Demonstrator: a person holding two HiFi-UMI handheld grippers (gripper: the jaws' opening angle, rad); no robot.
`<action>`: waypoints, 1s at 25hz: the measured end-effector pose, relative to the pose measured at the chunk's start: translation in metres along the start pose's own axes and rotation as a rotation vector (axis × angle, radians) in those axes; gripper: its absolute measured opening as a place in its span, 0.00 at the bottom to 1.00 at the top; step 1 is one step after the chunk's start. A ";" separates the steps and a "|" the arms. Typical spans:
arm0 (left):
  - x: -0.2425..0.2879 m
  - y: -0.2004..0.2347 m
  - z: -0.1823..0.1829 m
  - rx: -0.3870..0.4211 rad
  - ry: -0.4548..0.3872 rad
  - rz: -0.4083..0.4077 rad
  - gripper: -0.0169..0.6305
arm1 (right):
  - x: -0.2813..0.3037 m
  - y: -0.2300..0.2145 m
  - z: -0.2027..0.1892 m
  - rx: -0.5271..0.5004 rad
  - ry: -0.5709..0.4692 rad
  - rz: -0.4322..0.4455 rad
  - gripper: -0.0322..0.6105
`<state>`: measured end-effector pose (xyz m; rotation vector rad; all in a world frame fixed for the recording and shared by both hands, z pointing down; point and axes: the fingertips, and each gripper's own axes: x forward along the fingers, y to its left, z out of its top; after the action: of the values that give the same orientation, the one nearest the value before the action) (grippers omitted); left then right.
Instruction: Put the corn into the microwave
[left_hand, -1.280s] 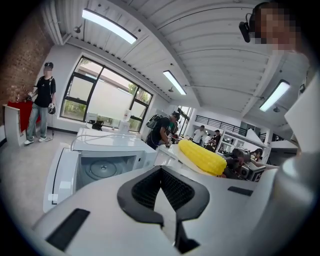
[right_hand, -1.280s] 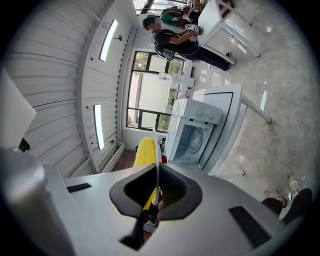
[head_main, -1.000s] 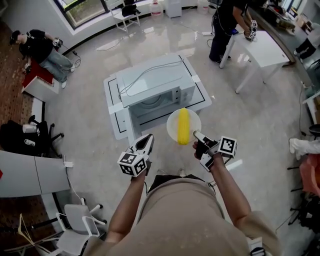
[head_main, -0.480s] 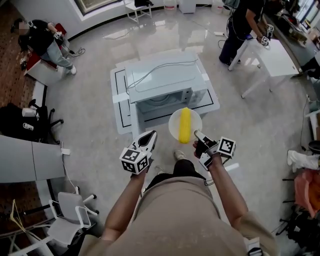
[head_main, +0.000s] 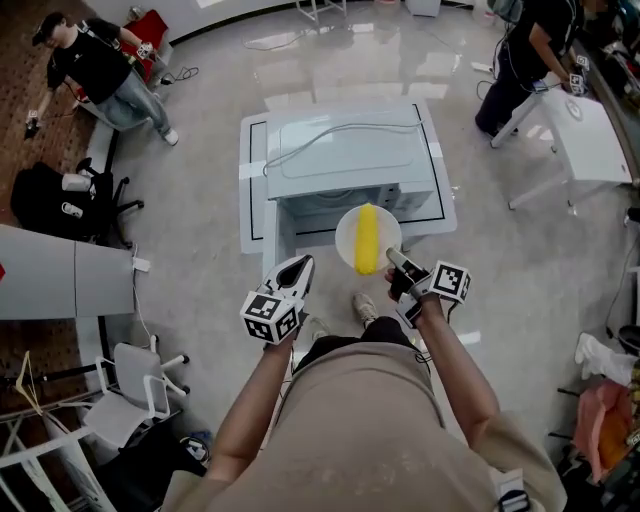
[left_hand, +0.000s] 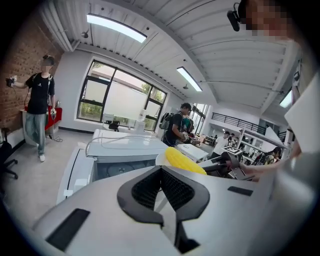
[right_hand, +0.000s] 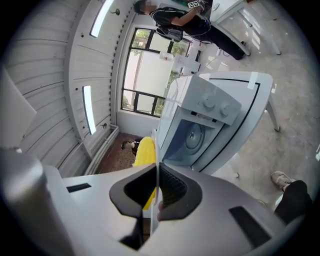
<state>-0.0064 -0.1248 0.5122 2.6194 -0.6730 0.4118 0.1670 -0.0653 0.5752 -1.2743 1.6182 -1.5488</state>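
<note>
A yellow corn cob (head_main: 367, 238) lies on a round white plate (head_main: 345, 243). My right gripper (head_main: 393, 258) is shut on the plate's near rim and holds it level, just in front of the microwave (head_main: 345, 155). The microwave stands on a low white table (head_main: 254, 150), its cavity open toward me with the turntable showing. In the right gripper view the plate (right_hand: 158, 150) runs edge-on between the jaws (right_hand: 158, 172), with the corn (right_hand: 145, 152) to its left and the microwave (right_hand: 210, 107) ahead. My left gripper (head_main: 295, 270) is shut and empty, left of the plate. The left gripper view shows the corn (left_hand: 182, 160) past its jaws (left_hand: 161, 170).
A person (head_main: 100, 65) stands at the far left and another (head_main: 530, 45) at a white table (head_main: 590, 135) on the far right. A grey desk (head_main: 50, 280) and an office chair (head_main: 135, 375) are on my left. My shoe (head_main: 365, 308) shows below the plate.
I have walked closer to the microwave. Both grippers have moved forward, and the plate with the corn now overlaps the microwave's front edge. The right grip on the plate is unchanged.
</note>
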 end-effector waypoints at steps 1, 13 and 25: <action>0.004 0.002 -0.001 -0.004 -0.001 0.012 0.03 | 0.005 -0.003 0.002 0.005 0.014 0.001 0.08; 0.035 0.023 -0.017 -0.026 -0.051 0.115 0.03 | 0.065 -0.048 0.002 -0.004 0.182 0.003 0.08; 0.052 0.042 -0.045 -0.025 0.001 0.229 0.03 | 0.111 -0.090 -0.004 -0.007 0.258 0.001 0.08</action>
<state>0.0080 -0.1586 0.5840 2.5273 -0.9756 0.4675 0.1425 -0.1522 0.6860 -1.1123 1.7808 -1.7676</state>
